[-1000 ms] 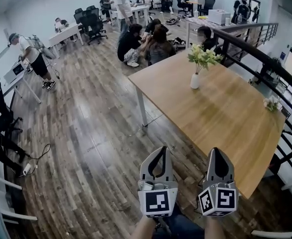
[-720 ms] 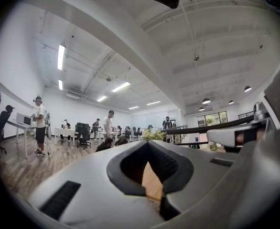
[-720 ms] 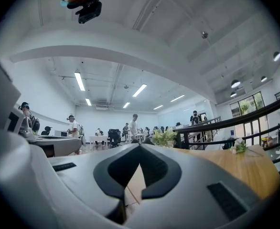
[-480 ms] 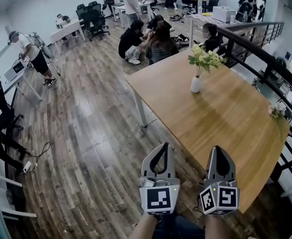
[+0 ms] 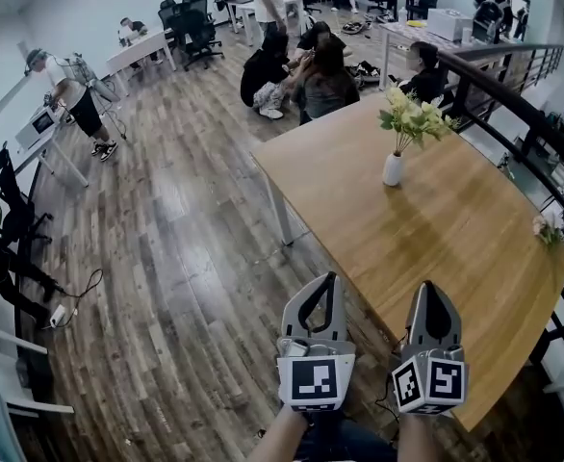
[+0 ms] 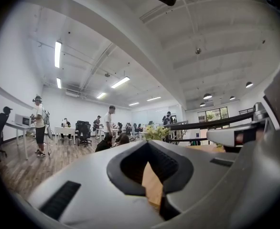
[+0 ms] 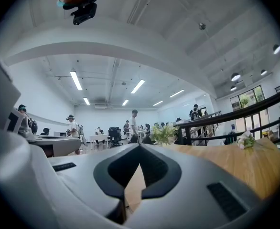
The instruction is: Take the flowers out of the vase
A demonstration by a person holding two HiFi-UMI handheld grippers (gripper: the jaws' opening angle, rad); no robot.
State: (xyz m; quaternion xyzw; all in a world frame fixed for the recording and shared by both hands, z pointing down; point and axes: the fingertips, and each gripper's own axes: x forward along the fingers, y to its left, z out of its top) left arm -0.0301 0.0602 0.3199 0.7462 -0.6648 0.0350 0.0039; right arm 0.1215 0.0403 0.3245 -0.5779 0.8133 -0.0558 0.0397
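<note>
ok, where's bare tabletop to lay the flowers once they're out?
Widest free patch: bare table between the vase and the near corner. Also free left of the vase to the table edge. Only clutter: a small flower bunch at the right edge, beside the railing.

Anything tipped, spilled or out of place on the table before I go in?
Nothing spilled: the white vase stands upright with its flowers in it. Only a small second bunch sits apart at the table's right edge.

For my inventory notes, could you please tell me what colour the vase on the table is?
The vase is white, clearest in the head view.
</note>
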